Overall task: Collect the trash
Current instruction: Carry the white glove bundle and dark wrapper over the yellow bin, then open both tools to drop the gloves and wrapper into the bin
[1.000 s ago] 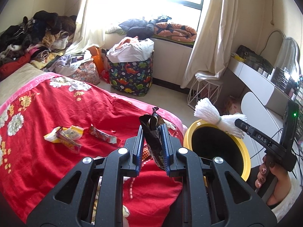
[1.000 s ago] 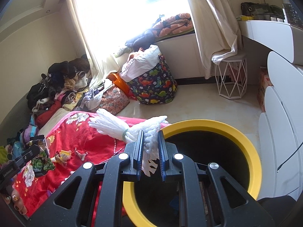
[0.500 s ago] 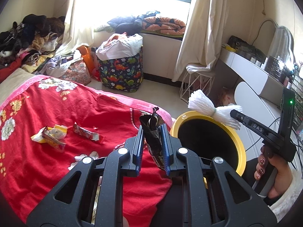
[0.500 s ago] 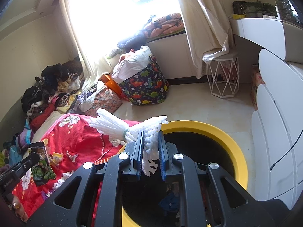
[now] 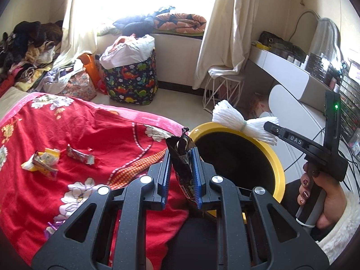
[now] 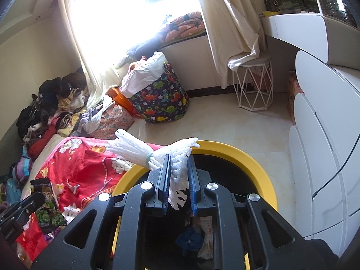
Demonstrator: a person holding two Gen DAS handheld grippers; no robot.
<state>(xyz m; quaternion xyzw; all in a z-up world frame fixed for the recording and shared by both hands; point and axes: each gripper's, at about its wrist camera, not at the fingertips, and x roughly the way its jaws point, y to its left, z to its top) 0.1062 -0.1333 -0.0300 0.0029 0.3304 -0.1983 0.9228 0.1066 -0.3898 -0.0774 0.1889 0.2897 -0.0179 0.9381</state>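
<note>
Both hands are bringing trash to the yellow-rimmed bin (image 5: 277,157) beside the bed; the left gripper (image 5: 181,175) is clamped on a dark snack wrapper (image 5: 182,157), near the rim but not yet over the opening; the right gripper (image 6: 177,181) is pinched on a white tied bundle (image 6: 155,150) above the bin's mouth. The next move, I judge, is to bring the wrapper over the opening and let both pieces go. Two more wrappers (image 5: 42,162) lie on the red bedspread (image 5: 90,135), well apart from the bin; nothing blocks the opening.
</note>
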